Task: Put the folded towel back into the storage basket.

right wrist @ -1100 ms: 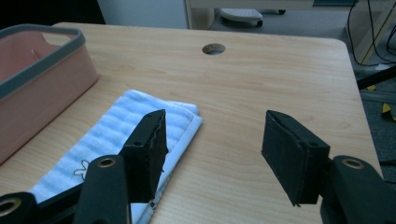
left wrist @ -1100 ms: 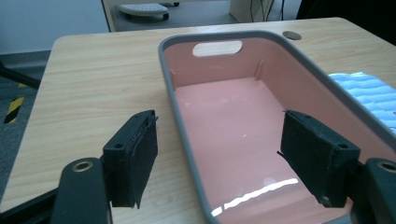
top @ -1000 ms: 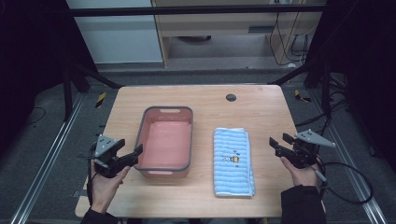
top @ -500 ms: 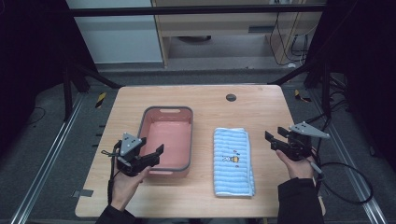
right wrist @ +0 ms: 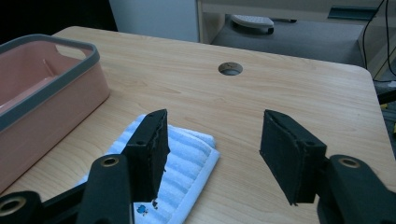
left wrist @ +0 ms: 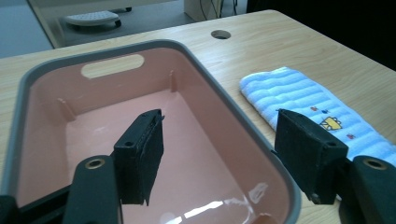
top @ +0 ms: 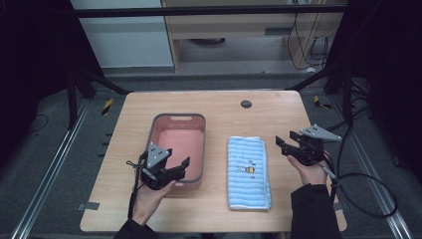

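A pink bin with a grey rim (top: 177, 119) (left wrist: 224, 100) (right wrist: 70, 46) stands left of centre on the wooden table, empty inside. A folded blue striped towel (top: 248, 172) (left wrist: 308, 100) (right wrist: 187, 154) with a small printed motif lies flat to its right. My left gripper (top: 175, 168) (left wrist: 224, 158) is open at the bin's near right corner, one jaw over the bin's inside and the other over its rim. My right gripper (top: 287, 143) (right wrist: 212, 149) is open just right of the towel, holding nothing.
A round cable hole (top: 246, 104) (left wrist: 220, 34) (right wrist: 230, 68) sits in the table (top: 278, 107) near its far edge. Cables (top: 363, 179) trail off the table's right side. Beyond the table are a cabinet and metal frame rails.
My left gripper has moved right from the table's left edge to the bin's near corner. My right gripper has shifted left toward the towel.
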Motion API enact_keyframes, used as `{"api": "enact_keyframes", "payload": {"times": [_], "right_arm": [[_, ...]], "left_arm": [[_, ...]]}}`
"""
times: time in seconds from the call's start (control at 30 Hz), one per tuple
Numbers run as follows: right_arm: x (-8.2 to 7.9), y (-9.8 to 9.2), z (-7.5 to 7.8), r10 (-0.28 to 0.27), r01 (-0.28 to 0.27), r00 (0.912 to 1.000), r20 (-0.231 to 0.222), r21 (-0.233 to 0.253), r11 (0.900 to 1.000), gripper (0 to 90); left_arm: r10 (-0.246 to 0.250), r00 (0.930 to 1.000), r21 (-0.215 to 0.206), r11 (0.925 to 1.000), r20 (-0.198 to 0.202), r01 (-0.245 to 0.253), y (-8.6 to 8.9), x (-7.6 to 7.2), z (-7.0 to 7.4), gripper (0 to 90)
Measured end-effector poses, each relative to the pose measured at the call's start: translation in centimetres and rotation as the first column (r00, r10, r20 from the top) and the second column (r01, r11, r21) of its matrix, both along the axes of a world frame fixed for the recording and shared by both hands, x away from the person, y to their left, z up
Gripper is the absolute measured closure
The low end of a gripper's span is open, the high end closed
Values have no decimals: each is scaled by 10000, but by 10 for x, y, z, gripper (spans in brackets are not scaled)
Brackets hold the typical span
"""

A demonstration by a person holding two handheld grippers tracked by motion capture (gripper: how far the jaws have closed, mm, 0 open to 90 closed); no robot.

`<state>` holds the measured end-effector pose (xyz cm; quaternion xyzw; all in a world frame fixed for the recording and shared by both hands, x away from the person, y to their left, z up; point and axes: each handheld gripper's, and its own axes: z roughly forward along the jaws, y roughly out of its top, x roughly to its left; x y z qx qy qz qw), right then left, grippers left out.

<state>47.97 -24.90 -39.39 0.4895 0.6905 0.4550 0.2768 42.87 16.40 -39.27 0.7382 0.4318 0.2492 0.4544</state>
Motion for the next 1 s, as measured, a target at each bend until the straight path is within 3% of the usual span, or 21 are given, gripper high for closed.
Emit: {"api": "enact_keyframes", "payload": {"times": [0.17, 0.67, 0.83, 1.0], "right_arm": [[6, 5, -1, 45, -45, 10000, -46, -33, 10000, 424], [24, 10, -7, 159, -158, 9995, -280, 37, 9999, 407], [29, 9, -10, 127, -124, 9994, -320, 101, 9999, 409], [35, 10, -14, 160, -151, 9991, -381, 219, 9996, 408]], "left_arm": [[-250, 9996, -61, 9997, 118, 251, -15, -3, -1, 340], [-1243, 9919, 214, 9919, -243, 1249, -69, -10, -13, 343], [-1415, 9893, 421, 9888, -348, 1429, -80, -11, -19, 345], [-1475, 9881, 367, 9881, -433, 1492, -86, -11, -23, 351]]}}
